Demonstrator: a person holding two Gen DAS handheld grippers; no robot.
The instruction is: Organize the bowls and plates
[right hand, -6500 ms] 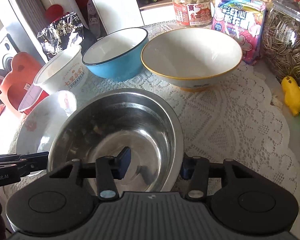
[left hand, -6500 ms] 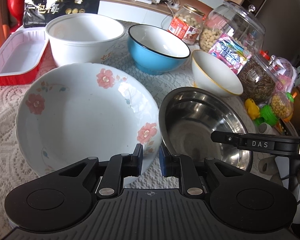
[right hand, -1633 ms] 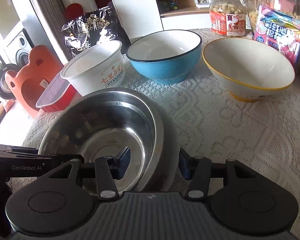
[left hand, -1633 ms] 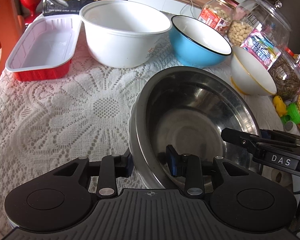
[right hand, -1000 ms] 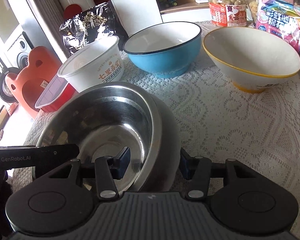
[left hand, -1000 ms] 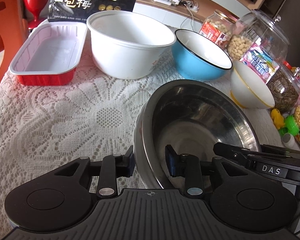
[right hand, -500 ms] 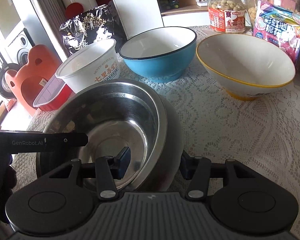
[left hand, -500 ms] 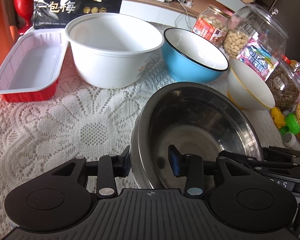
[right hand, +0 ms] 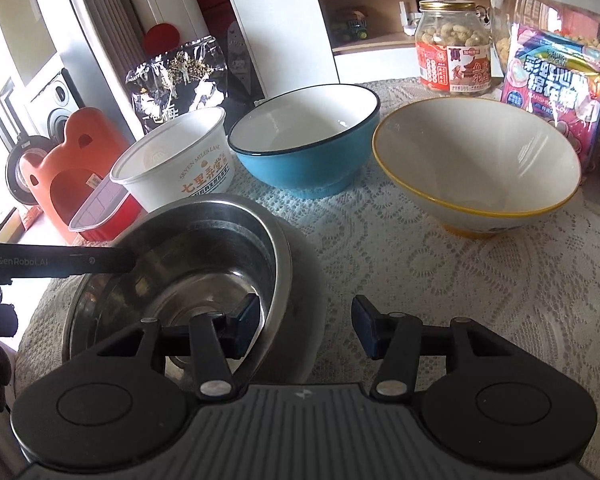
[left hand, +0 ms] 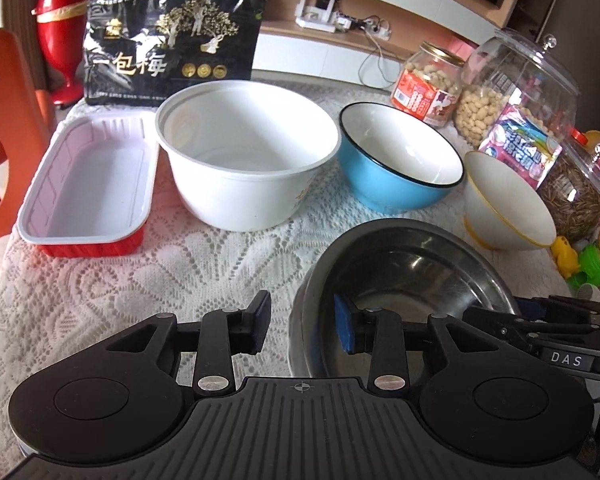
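Note:
A steel bowl (left hand: 412,272) sits on the lace tablecloth near the front; it also shows in the right wrist view (right hand: 188,264). My left gripper (left hand: 300,322) is open and straddles its left rim without clamping it. My right gripper (right hand: 305,322) is open and straddles its right rim. Behind stand a white plastic bowl (left hand: 248,152), a blue bowl (left hand: 400,168) and a yellow-rimmed white bowl (left hand: 504,204). The flowered plate is not visible.
A red tray with a white inside (left hand: 88,188) lies at the left. A black snack bag (left hand: 168,48), nut jars (left hand: 428,84), a big glass jar (left hand: 516,88) and a candy bag (left hand: 520,152) crowd the back and right. An orange chair (left hand: 4,120) stands left of the table.
Both grippers have opened wider around the steel bowl's rim. The left gripper's view has pulled back and up a little.

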